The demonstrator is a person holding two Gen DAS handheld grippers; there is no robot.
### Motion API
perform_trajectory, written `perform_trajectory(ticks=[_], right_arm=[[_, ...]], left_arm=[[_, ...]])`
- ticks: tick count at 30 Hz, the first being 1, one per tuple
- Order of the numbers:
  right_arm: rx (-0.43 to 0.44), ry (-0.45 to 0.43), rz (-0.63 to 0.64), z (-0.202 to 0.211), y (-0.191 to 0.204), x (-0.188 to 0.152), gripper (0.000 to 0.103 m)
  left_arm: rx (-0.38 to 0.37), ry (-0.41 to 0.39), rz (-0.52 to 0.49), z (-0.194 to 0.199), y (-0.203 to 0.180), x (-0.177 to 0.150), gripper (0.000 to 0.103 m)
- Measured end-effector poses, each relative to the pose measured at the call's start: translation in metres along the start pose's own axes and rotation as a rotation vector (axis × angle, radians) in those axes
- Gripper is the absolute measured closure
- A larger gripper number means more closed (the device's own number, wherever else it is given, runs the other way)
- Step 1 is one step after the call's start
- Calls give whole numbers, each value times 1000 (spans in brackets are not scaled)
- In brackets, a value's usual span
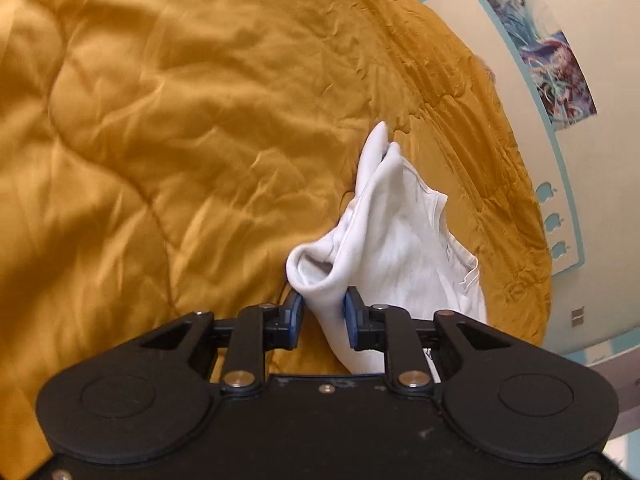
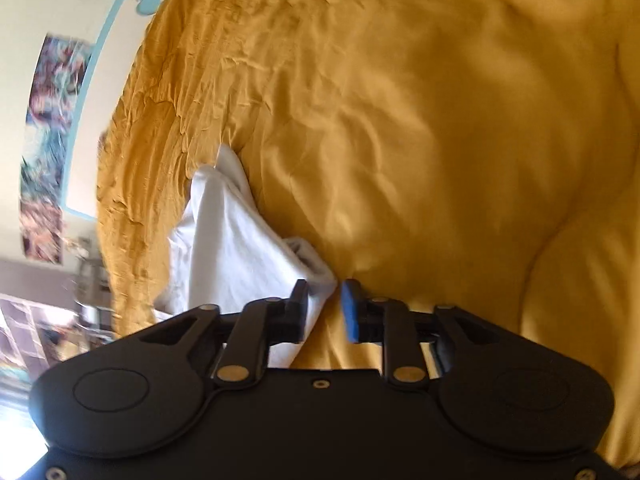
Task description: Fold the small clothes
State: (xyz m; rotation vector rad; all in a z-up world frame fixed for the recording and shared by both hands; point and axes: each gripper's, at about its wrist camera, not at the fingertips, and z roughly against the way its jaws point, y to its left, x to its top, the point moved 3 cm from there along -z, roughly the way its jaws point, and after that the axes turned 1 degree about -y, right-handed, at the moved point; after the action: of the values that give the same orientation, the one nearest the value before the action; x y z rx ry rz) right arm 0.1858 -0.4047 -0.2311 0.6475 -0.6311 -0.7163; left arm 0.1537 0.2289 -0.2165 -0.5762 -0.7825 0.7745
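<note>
I'm angling both tools downward. My left tool (image 1: 323, 312) is pinching between its pads. My right tool (image 2: 325, 306) is standing partly open.

Warm, soft daylight; fisheye-bent edges; motion blur along the right view's left margin.

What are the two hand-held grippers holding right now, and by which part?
Left hand-held gripper: a bunched fold at the white garment's edge. Right hand-held gripper: its jaws stand apart, cloth touching one pad only; a hold cannot be told.
</note>
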Motion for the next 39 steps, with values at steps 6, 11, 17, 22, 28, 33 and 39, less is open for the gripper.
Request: perform_trajectory(ticks=[6,11,17,22,28,33,39], right_arm=[[-33,-73,519,-18,95,30,59],[-39,-30,872,-80,164,41,58],[-108,2,1050,-136,192,52,55],[-141,73,1075,-168,193,56,55],[-148,89,1087,-184,193,52,55],[-155,102,1101,-190,192,48,56],[-146,35,1057,-183,190,52,91]], left_arm=[[85,-41,-427,-20,-63,47,69],[66,-42,-507,-71,-93,79,64],[144,-14,-615,-121,-104,92,59],[161,36,-676,-149,-110,93,58],[165,30,-712,-170,-118,97,58],[133,68,-724,-187,-129,97,63],[132,19,-713,-189,-131,96,98]])
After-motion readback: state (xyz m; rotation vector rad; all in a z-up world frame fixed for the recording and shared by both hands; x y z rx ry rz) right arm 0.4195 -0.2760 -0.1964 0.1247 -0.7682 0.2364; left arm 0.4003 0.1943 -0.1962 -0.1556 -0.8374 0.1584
